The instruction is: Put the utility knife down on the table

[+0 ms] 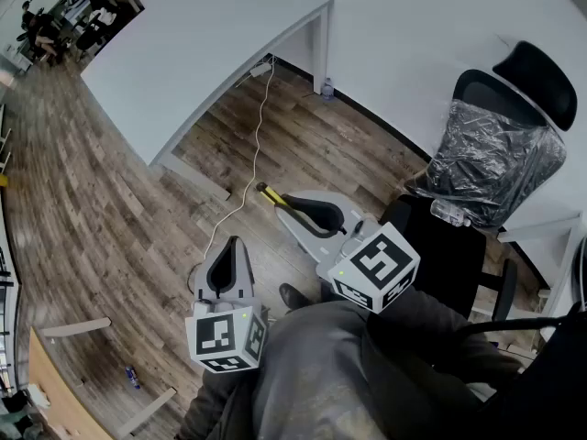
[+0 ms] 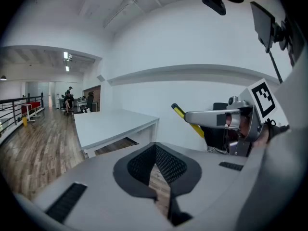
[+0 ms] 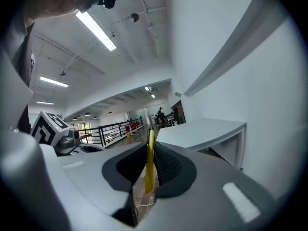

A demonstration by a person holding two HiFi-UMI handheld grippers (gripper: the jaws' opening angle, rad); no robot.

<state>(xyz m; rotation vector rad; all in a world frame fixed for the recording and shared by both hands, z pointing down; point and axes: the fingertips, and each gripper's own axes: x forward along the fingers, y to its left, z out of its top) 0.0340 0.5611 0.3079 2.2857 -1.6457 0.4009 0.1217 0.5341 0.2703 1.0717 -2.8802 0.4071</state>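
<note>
A yellow utility knife [image 3: 149,162] stands edge-on between the dark pads of my right gripper [image 3: 149,146], which is shut on it. From the head view the knife's black-tipped yellow end [image 1: 267,192] pokes out past the right gripper [image 1: 286,202], held over the wooden floor. The left gripper view shows the same knife [image 2: 186,118] sticking out of the right gripper's grey jaws. My left gripper [image 1: 231,244] is lower and to the left, shut with nothing in it [image 2: 155,148]. The white table [image 1: 202,35] lies ahead, some way off from both grippers.
A black office chair [image 1: 495,159] with a plastic-wrapped back stands at the right. A white cable [image 1: 253,149] runs across the wooden floor toward the table leg. A small bottle [image 1: 327,88] sits by the wall. People sit at desks [image 1: 50,16] far off.
</note>
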